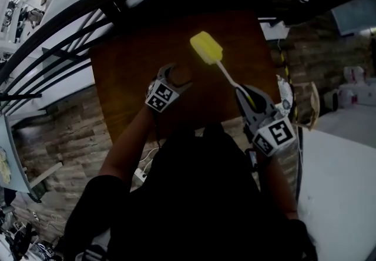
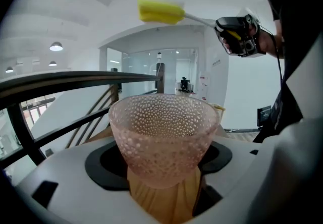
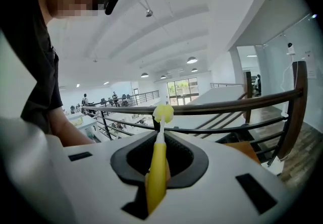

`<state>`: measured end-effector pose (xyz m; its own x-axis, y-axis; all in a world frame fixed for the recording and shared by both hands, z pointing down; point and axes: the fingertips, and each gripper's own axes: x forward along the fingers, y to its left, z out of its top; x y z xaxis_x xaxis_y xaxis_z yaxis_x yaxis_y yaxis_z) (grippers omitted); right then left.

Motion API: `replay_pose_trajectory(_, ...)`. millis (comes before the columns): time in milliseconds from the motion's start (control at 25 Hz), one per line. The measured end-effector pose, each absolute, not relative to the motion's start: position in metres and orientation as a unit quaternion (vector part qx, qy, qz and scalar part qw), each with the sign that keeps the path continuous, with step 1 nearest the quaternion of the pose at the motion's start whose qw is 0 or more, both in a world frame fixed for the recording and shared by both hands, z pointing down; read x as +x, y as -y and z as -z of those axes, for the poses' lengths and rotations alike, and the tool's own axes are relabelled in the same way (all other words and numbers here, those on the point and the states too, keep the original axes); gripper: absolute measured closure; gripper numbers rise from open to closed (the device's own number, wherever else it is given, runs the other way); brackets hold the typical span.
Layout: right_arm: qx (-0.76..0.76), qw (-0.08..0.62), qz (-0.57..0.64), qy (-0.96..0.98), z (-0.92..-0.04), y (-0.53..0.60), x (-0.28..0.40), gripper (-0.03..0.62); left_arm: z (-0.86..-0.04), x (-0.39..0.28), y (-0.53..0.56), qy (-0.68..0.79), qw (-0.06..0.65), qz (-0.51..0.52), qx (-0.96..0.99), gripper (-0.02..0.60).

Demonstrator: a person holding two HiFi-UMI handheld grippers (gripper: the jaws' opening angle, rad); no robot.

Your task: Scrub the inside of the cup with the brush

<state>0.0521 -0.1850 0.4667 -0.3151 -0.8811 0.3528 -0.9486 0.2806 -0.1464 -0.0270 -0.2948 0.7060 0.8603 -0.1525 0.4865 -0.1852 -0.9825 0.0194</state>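
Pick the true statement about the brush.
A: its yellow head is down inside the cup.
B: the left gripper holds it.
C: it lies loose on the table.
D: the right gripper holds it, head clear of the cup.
D: the right gripper grips the brush by its handle, with the yellow head up and away from the cup.

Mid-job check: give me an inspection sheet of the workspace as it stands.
Surface: brown wooden table, bare where visible.
Job's things: pink dimpled cup, upright; brush with yellow head, apart from the cup, not inside it.
Clutter: nothing seen.
Grippers: left gripper shut on the cup; right gripper shut on the brush handle.
Cables: what looks like a pale lead on the floor by the table's near edge.
Surroundings: dark railing beyond the table; stone-patterned floor.
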Motion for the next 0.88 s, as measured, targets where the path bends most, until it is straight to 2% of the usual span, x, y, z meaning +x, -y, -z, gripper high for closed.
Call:
replay_pose_trajectory(320, 0.516, 0.139, -0.117, 0.837, -0.444, 0.194, 0.026, 0.549, -0.644, -0.056, 0.303, 0.104, -0.006, -0.261, 0.960, 0.210)
replay_pose_trajectory(640, 0.405, 0.259, -0.055, 0.875, -0.446, 0.184, 0.004, 0.549, -0.629, -0.103, 0.305, 0.119, -0.054, -0.354, 0.926, 0.210)
replay_pose_trajectory(880, 0.301, 0.357, -0.011, 0.884, -0.461, 0.176, -0.001, 0.549, -0.619, -0.099, 0.296, 0.116, -0.090, -0.427, 0.892, 0.210)
